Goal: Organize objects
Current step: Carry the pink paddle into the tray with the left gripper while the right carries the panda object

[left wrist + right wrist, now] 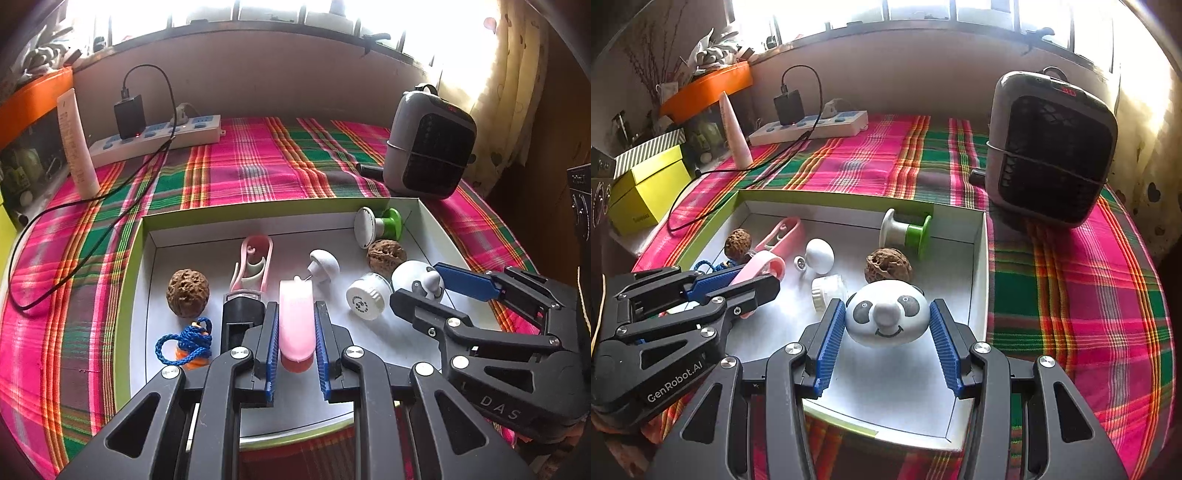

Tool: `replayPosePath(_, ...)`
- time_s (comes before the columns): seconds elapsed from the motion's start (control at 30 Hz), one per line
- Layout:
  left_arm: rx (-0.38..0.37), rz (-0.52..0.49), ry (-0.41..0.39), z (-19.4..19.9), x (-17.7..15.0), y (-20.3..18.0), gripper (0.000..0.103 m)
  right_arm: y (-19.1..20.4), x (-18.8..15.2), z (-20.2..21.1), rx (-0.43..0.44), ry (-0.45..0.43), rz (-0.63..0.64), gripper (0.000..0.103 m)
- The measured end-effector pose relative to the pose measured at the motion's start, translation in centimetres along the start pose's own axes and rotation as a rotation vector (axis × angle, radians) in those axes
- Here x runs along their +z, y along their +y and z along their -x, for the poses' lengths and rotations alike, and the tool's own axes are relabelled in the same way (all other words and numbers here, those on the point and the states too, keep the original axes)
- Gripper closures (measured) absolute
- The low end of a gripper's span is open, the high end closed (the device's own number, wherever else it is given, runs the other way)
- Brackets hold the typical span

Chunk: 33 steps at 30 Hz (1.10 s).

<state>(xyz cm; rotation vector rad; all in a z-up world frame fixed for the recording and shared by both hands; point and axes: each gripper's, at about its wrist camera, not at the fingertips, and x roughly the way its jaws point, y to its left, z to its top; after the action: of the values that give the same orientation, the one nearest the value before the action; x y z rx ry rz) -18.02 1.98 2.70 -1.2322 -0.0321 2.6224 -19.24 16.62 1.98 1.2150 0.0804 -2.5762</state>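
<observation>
A shallow white box with a green rim (pixel 147 229) (pixel 980 236) lies on the plaid cloth. My left gripper (pixel 295 317) is shut on a pink tube-shaped item (pixel 295 321), also seen in the right wrist view (pixel 761 267), held over the box. My right gripper (pixel 886 317) (pixel 439 284) is shut on a white panda-face ball (pixel 886 314) (pixel 410 277) inside the box. Loose in the box: two walnuts (pixel 188 297) (pixel 386 256), a white mushroom knob (pixel 324 264), a pink clip (pixel 253 264), a white-and-green spool (pixel 376 227), a small white-capped jar (pixel 365 301), a blue cord (pixel 186 339), a black item (pixel 240 317).
A grey-black heater (pixel 430 147) (pixel 1051 151) stands right of the box. A power strip with a black charger and cable (pixel 155 134) (pixel 809 127) lies at the back. A white tube (pixel 77 144) stands at the left. A yellow box (pixel 646 192) sits at the left edge.
</observation>
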Motion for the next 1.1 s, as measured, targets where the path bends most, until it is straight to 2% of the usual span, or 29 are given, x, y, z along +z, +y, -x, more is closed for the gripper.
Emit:
replayPosePath(0.67, -0.003, 0.005, 0.014, -0.40, -0.14, 0.00, 0.085, 0.34, -0.08, -0.22, -0.006, -0.001, 0.015, 0.055)
replayPosePath(1.1, 0.002, 0.006, 0.013, -0.23, -0.29, 0.12, 0.073, -0.03, -0.14, 0.08, -0.016, -0.010, -0.005, 0.055)
